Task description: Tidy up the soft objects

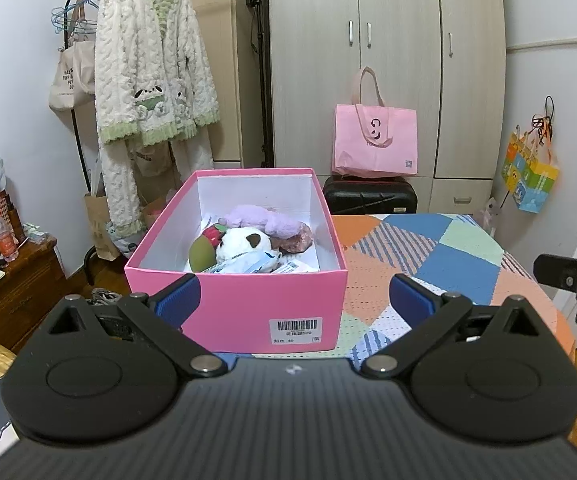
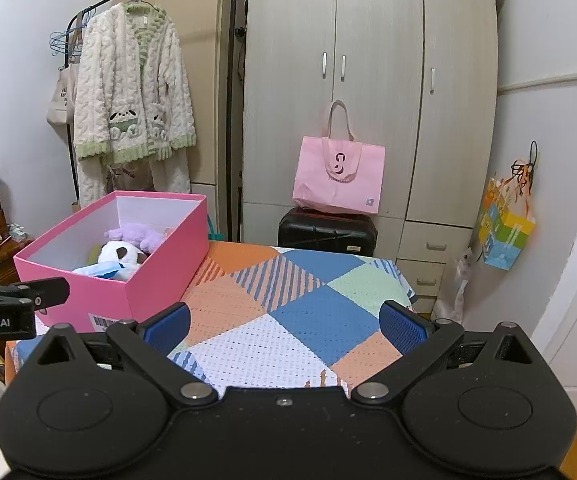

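**A count of the room**

One pink box (image 1: 235,304) sits on the bench (image 1: 440,264), holding one purple plush (image 1: 262,218), one white panda plush (image 1: 242,245), one green-and-red plush (image 1: 204,250) and one brownish soft piece (image 1: 297,240). Beyond: one pink tote (image 1: 374,142), one black suitcase (image 1: 368,196), one fleece robe (image 1: 152,64), one wardrobe (image 1: 388,40), two grippers, left (image 1: 293,298) and right (image 2: 284,322).

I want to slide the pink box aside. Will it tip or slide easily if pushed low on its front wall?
The pink box would likely slide, not tip: it looks low and wide. The patchwork cloth under it may drag or bunch. It seems light, holding only plush toys, and its thin card walls might flex.
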Demonstrator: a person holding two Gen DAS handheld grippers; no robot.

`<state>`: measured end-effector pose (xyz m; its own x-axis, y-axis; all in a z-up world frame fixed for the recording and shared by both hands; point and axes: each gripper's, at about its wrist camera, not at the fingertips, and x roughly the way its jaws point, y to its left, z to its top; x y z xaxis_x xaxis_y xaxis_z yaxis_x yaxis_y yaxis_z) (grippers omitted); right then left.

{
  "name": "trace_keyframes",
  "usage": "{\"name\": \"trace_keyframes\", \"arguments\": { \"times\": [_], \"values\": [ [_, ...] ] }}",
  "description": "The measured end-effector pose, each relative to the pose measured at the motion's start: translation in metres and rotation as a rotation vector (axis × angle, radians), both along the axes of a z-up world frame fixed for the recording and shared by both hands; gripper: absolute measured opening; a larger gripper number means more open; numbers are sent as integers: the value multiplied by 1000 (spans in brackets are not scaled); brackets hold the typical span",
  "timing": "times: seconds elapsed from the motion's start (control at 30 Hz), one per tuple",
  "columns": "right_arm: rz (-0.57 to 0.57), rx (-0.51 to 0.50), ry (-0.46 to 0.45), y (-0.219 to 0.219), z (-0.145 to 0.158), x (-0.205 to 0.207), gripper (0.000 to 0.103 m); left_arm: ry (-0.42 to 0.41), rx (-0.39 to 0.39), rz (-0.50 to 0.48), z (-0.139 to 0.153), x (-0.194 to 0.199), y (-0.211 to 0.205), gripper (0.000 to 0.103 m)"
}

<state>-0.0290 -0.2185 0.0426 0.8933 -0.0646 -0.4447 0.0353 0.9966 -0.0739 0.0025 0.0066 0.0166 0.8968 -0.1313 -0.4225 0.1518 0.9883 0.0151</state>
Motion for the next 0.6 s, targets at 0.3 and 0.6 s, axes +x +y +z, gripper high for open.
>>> {"name": "trace_keyframes", "arguments": {
  "times": [0.3,0.6],
  "values": [
    [-18,9,-18,-3,4,-3,102,2,19,12,1,-1,-1,102],
    [-21,11,-23,-3,4,-3,102,15,14,35,0,1,2,103]
  ]
}}
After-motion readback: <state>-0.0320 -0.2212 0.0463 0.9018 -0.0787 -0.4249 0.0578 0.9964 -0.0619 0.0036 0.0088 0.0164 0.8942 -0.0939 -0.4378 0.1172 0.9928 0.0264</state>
